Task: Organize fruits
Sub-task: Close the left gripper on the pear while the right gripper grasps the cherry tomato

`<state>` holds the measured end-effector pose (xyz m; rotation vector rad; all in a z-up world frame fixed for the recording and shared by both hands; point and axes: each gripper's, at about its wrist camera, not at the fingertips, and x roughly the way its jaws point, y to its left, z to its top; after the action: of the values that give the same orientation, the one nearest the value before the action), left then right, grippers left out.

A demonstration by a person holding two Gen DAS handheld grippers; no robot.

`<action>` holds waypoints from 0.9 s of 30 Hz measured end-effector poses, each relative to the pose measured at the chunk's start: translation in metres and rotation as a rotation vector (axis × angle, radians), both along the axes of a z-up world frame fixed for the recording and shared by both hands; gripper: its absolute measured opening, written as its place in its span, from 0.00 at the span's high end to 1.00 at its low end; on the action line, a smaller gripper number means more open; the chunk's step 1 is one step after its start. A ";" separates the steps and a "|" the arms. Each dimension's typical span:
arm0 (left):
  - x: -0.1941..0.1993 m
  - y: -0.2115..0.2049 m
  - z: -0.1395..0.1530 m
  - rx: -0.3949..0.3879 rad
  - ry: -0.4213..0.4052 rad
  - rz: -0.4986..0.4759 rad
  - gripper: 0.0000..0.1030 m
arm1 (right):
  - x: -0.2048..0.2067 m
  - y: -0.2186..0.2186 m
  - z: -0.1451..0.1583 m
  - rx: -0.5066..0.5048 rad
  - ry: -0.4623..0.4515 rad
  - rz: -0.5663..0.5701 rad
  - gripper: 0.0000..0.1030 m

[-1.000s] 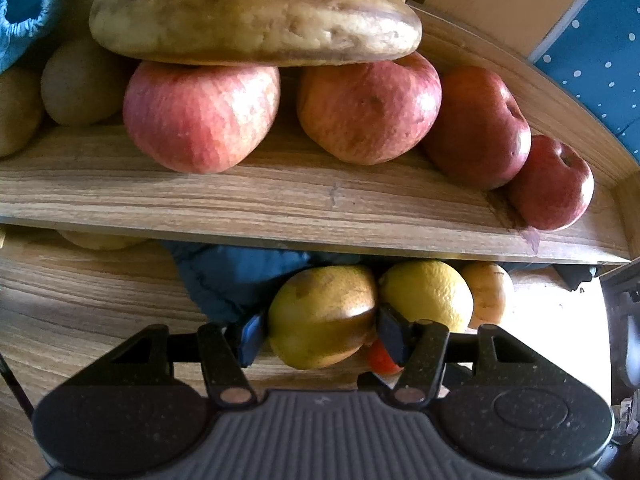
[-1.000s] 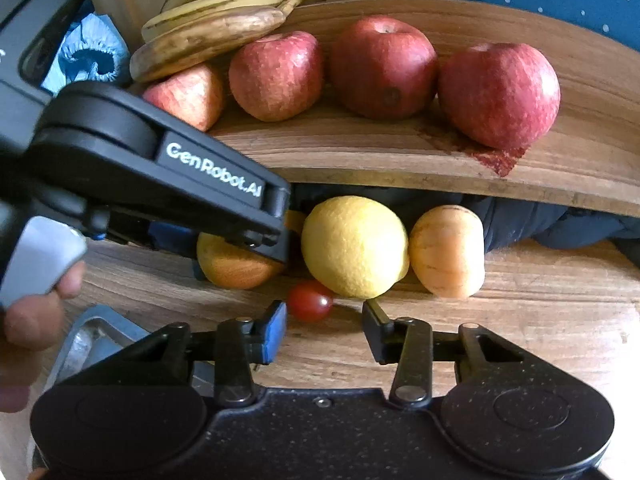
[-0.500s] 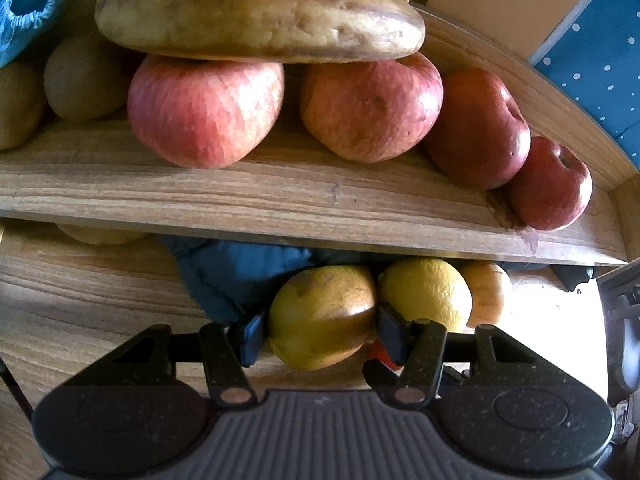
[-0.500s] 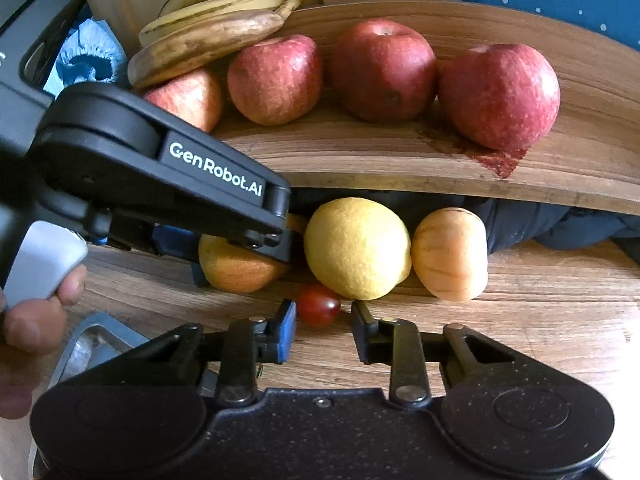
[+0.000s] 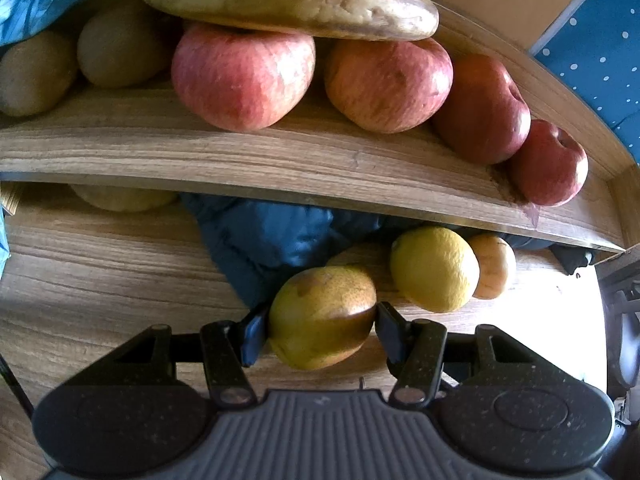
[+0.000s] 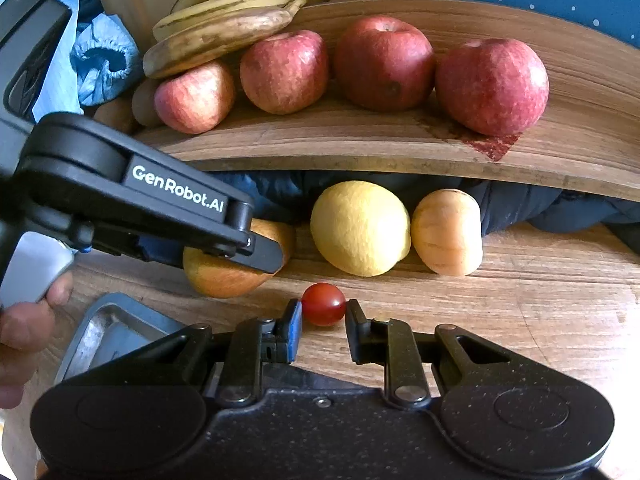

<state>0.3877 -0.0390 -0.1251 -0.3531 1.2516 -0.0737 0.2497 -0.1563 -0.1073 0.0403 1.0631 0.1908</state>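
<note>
My left gripper is shut on a yellow-green pear and holds it just off the wooden table; the same pear shows under the left gripper body in the right wrist view. My right gripper has closed around a cherry tomato, with both pads at its sides. A lemon and a small peach-coloured fruit lie on the table under the shelf. Several red apples and bananas rest on the wooden shelf.
A metal tray sits at the near left of the table. Dark blue cloth lies under the shelf. Kiwis sit at the shelf's left end. A light blue cap lies behind.
My left gripper has pulled the pear back and away from the lemon. My right gripper has moved forward and narrowed its jaws onto the cherry tomato.
</note>
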 end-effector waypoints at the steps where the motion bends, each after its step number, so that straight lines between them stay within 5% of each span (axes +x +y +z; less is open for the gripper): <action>1: 0.000 0.000 0.000 0.002 -0.002 -0.002 0.40 | -0.001 0.000 0.000 -0.001 0.000 0.002 0.76; 27: -0.035 -0.020 0.000 0.000 -0.067 -0.033 0.41 | -0.015 0.006 0.012 -0.022 -0.037 -0.015 0.76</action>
<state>0.3528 -0.0586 -0.1253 -0.3277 1.1915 -0.1125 0.2347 -0.1498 -0.0955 0.0244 1.0272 0.1654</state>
